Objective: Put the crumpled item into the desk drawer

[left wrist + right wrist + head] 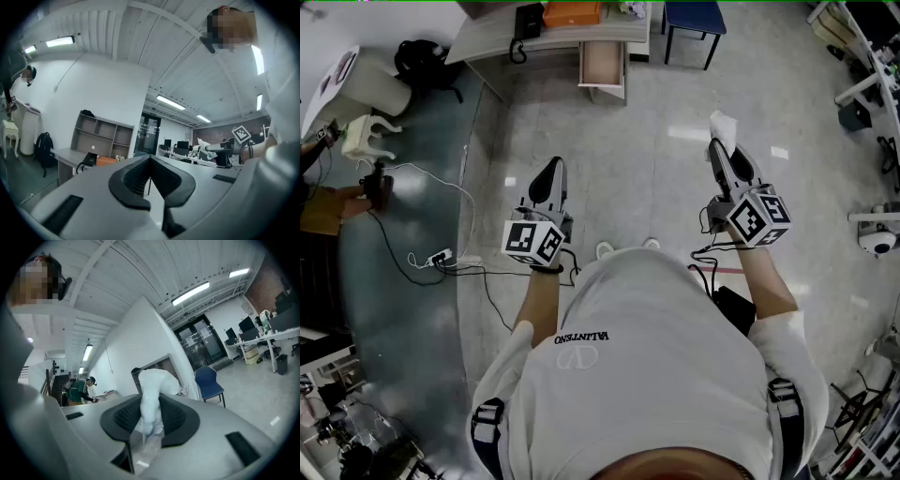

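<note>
A white crumpled item (152,394) is pinched between the dark pads of my right gripper (151,420), which is shut on it; in the head view the crumpled item (723,126) sticks out past my right gripper (722,155). My left gripper (549,178) is shut with nothing in it, its pads meeting in the left gripper view (150,180). The desk (502,33) stands at the far end of the floor, with its open drawer (603,66) pulled out toward me. Both grippers are held up in the air, well short of the desk.
A black phone (526,21) and an orange box (573,13) lie on the desk. A blue chair (694,19) stands to its right. Cables and a power strip (441,257) lie on the floor at left. A person (79,390) stands near the desk.
</note>
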`<action>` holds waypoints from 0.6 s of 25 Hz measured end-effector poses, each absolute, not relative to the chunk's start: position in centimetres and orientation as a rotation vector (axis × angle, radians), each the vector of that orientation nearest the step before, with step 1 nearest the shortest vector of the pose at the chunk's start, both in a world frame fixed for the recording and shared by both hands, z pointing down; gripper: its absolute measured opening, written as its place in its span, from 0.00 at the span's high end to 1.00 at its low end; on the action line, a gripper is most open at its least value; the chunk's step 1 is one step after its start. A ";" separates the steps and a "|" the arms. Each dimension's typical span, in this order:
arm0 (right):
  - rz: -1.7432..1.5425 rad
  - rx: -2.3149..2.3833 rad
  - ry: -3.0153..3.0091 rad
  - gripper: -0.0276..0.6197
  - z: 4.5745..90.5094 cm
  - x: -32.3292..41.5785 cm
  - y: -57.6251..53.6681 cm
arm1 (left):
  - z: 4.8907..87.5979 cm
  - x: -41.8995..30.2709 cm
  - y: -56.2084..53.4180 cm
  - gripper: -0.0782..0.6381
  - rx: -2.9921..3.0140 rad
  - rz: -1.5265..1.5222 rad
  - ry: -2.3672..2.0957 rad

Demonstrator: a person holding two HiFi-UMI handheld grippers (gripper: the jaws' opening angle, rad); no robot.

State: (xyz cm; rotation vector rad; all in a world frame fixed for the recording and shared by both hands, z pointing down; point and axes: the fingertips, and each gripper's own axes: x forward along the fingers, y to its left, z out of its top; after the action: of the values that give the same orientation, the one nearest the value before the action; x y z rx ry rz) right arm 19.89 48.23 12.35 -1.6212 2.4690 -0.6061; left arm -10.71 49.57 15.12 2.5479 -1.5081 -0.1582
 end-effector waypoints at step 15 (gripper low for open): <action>-0.648 -1.524 2.512 0.80 12.6 22.4 47.2 | 15.4 -7.5 49.3 0.89 2.508 -0.147 -1.560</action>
State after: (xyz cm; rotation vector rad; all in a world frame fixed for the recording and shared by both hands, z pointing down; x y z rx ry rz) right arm 22.39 47.24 12.59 -1.5240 2.5123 -0.6479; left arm -7.47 49.29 15.36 2.5082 -1.5602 -0.1474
